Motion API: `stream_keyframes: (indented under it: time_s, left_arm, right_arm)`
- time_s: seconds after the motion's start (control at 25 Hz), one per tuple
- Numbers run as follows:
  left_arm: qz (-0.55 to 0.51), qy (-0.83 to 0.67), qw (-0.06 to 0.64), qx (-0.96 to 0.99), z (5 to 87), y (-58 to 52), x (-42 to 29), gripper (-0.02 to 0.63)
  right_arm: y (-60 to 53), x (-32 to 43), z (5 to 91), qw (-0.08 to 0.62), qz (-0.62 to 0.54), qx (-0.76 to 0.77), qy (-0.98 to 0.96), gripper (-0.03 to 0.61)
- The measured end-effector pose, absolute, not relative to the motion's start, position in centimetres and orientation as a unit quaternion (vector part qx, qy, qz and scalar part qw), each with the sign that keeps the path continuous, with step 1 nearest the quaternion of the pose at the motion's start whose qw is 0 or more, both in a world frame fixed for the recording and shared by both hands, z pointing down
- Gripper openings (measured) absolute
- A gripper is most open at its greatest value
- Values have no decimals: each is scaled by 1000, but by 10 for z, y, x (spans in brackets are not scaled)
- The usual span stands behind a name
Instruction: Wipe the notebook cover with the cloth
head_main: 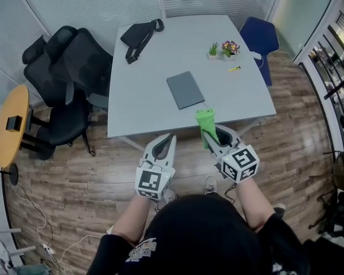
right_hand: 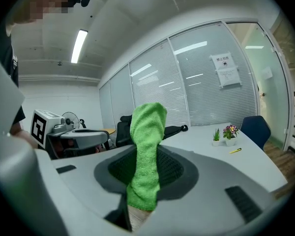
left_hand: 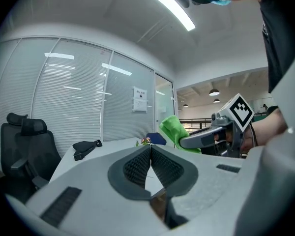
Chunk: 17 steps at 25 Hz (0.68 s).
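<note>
Right gripper: jaws clamped on the green cloth, which stands up past the tips and hangs a little below them. Left gripper: jaws pressed together, nothing between. Both sit by the table's near edge. Notebook lies flat on the table ahead of both grippers, apart from the cloth.

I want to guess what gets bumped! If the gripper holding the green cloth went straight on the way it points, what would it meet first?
Probably the table near its front edge, then the notebook. The right gripper with its green cloth aims that way, but depth is unclear.
</note>
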State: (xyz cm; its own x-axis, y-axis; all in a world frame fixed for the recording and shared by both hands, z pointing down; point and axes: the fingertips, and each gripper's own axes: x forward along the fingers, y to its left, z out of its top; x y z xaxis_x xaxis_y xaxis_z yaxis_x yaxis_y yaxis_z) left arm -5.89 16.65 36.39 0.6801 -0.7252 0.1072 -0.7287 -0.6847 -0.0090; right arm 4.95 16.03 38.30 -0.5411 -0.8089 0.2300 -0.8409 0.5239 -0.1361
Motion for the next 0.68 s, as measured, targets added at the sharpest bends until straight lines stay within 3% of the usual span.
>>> stream_keyframes:
  time_s: [0.68]
  left_arm:
    - [53,-412,13,910,362,162,-64,6]
  right_arm:
    - [146,46,383,64,116,459,-878,109]
